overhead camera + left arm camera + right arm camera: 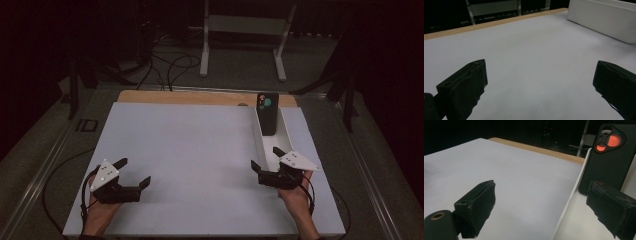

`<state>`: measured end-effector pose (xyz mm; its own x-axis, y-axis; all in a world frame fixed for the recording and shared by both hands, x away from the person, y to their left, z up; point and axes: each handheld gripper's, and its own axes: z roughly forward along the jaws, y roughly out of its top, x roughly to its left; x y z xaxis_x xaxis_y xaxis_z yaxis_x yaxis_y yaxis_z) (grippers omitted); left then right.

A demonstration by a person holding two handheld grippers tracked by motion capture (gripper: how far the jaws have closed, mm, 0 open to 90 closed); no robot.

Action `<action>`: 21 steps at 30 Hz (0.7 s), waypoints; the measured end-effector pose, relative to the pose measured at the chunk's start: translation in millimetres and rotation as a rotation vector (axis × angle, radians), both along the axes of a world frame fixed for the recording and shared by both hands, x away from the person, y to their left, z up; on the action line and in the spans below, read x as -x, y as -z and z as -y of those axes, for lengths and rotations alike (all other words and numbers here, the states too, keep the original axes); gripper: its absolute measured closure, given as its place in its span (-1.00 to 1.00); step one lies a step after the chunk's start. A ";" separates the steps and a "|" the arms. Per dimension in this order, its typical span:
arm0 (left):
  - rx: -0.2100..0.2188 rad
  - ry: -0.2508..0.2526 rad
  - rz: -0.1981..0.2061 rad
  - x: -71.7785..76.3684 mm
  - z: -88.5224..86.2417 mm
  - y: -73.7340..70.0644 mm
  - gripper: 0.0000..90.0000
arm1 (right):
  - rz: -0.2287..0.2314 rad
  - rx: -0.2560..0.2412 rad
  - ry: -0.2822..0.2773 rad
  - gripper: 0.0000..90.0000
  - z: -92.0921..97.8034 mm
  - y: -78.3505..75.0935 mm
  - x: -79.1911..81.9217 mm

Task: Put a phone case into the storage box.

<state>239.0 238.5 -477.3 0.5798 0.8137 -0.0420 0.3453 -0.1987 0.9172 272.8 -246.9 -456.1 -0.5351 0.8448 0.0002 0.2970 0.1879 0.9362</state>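
Note:
A black phone point(267, 114) stands leaning at the far end of a long narrow white tray point(258, 142) on the right of the table. In the right gripper view the phone point(609, 157) shows its camera cut-out, glowing orange. My right gripper point(266, 157) is open at the tray's near end, one jaw on each side of the tray's left wall point(571, 195), with nothing held point(542, 186). My left gripper point(135, 171) rests open low over the bare white table at the near left, empty point(540, 66), with the tray point(604, 20) far off to its right.
A white sheet point(190, 150) covers the table, with a wooden strip point(200, 97) along the far edge. Beyond it on the dark floor stand a white metal frame point(245, 30) and loose cables point(170, 65). Dark tripod legs point(75, 85) flank the table.

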 end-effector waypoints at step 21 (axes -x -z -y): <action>0.011 -0.020 0.067 6.0 -3.4 -2.3 -1.00 | 0.074 -0.048 -0.004 -0.81 16.9 16.3 28.3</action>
<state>233.0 241.9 -475.0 0.5652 0.8249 -0.0128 0.2872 -0.1822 0.9404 244.5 -263.7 -472.4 -0.5388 0.8424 0.0010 0.2258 0.1432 0.9636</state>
